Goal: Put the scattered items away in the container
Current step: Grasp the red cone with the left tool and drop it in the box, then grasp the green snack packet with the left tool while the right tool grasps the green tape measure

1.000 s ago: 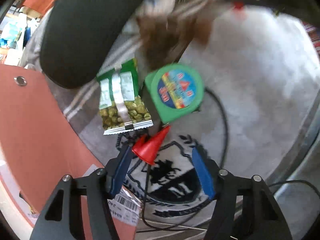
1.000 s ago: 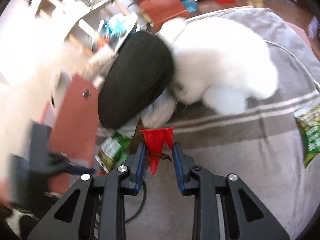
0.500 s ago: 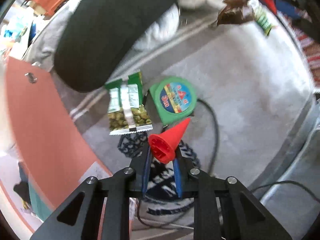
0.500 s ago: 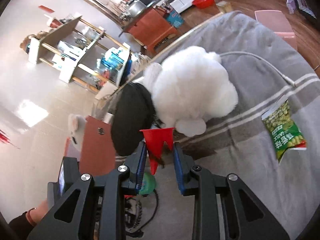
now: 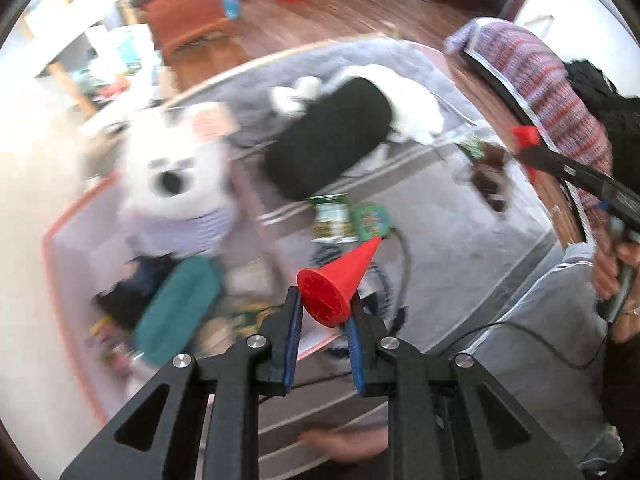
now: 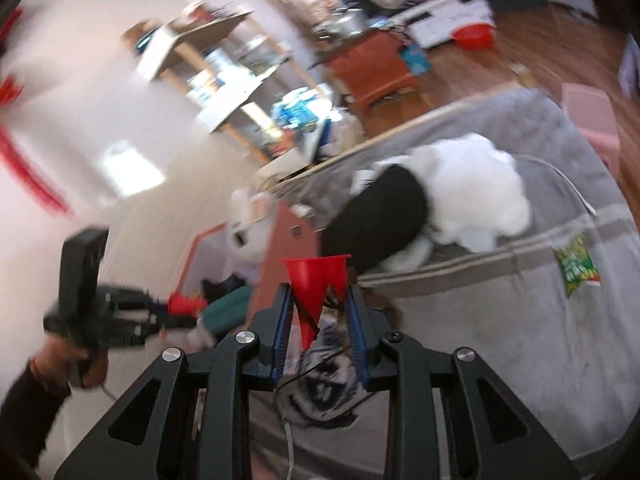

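My left gripper (image 5: 322,312) is shut on a red cone (image 5: 340,280), held up in the air beside the pink-rimmed container (image 5: 60,240). The container holds a white plush toy (image 5: 176,188), a teal item (image 5: 176,312) and other things. My right gripper (image 6: 320,312) is shut on a second red cone (image 6: 314,284) with a brown scrap (image 6: 340,300) caught beside it, high above the grey blanket (image 6: 500,320). A green snack packet (image 5: 330,216) and a green tape measure (image 5: 370,220) lie on the blanket.
A black cushion (image 5: 332,148) and a white fluffy toy (image 6: 476,188) lie at the blanket's far side. Another green snack packet (image 6: 576,264) lies to the right. A black cable (image 5: 404,256) runs across the blanket. Shelves and an orange stool stand behind.
My left gripper closed on the red cone, lifted it off the blanket and swung toward the container. My right gripper rose higher with its cone and swung left.
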